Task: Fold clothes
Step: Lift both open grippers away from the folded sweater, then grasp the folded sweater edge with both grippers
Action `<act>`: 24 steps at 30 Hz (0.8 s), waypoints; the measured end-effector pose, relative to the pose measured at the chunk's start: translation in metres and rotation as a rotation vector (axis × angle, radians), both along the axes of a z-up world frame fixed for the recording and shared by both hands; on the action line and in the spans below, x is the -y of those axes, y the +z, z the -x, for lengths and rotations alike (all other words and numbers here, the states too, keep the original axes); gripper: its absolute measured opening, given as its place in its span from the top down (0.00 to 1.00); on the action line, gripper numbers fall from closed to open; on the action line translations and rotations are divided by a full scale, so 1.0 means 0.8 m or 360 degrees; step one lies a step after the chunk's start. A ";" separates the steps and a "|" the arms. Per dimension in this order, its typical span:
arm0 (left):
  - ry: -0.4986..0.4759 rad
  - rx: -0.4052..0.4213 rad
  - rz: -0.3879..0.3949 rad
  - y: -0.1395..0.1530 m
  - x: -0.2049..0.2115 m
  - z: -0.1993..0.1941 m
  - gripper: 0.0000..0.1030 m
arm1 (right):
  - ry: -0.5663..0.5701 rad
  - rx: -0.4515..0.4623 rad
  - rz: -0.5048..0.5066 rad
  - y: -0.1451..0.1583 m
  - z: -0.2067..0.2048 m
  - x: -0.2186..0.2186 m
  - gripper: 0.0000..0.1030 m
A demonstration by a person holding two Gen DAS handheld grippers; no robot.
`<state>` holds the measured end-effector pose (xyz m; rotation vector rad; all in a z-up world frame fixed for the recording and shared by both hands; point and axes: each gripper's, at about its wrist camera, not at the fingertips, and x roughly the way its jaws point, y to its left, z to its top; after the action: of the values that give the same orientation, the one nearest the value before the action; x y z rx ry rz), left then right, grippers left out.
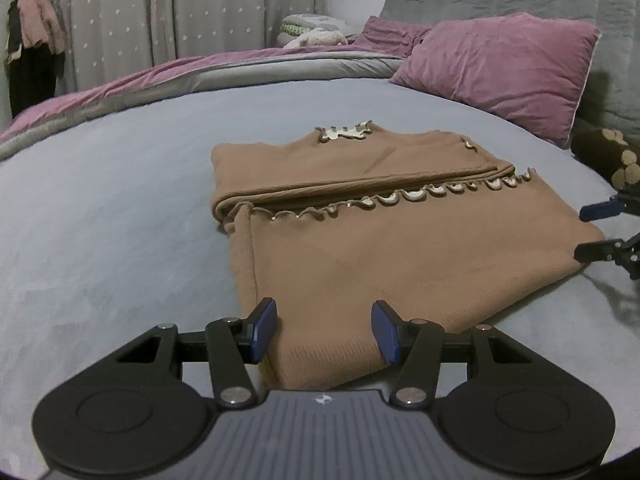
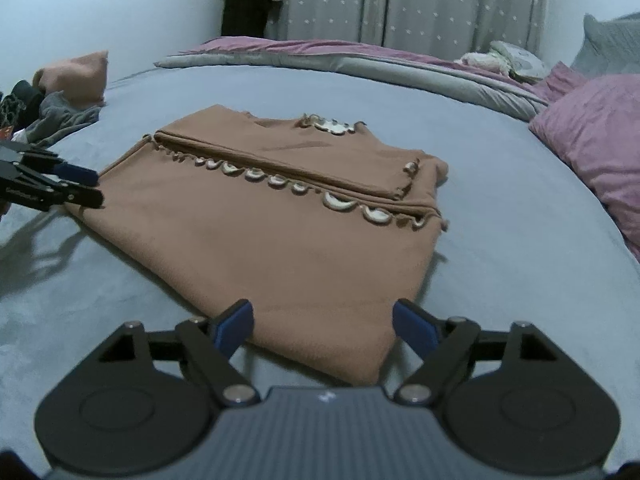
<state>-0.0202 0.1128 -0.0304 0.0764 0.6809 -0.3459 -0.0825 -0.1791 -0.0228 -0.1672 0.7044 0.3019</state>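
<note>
While the brown top [image 1: 360,240] lay partly folded on the grey bed [image 1: 100,200], the left gripper [image 1: 324,330] and right gripper [image 2: 322,328] stood wide open, empty, at its two near corners; both should pinch and lift evenly.

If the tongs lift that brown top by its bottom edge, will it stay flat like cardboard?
Probably not. The brown knit top with cream scalloped trim lies in soft folds, so it would likely droop. Its folded sleeves may slip open.
</note>
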 end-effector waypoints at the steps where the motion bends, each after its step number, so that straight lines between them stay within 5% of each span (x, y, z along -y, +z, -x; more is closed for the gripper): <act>1: 0.0010 -0.0012 0.0018 0.002 -0.003 0.001 0.49 | -0.0018 -0.0017 -0.0008 0.001 0.000 0.002 0.20; 10: 0.0262 -0.0201 0.0245 0.016 -0.047 0.003 0.49 | -0.0318 -0.0266 -0.0325 0.011 -0.012 0.048 0.16; 19: 0.0520 -0.0527 0.0947 0.000 -0.114 -0.001 0.49 | -0.0614 -0.0529 -0.0998 -0.001 -0.006 0.117 0.17; 24: 0.0600 -0.0727 0.1139 -0.021 -0.128 0.001 0.51 | -0.0645 -0.0704 -0.1318 -0.013 0.009 0.128 0.17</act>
<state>-0.0207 0.2151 -0.0472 -0.8245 0.9652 -0.2257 -0.0894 -0.2815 -0.0332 0.8446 0.9727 0.2199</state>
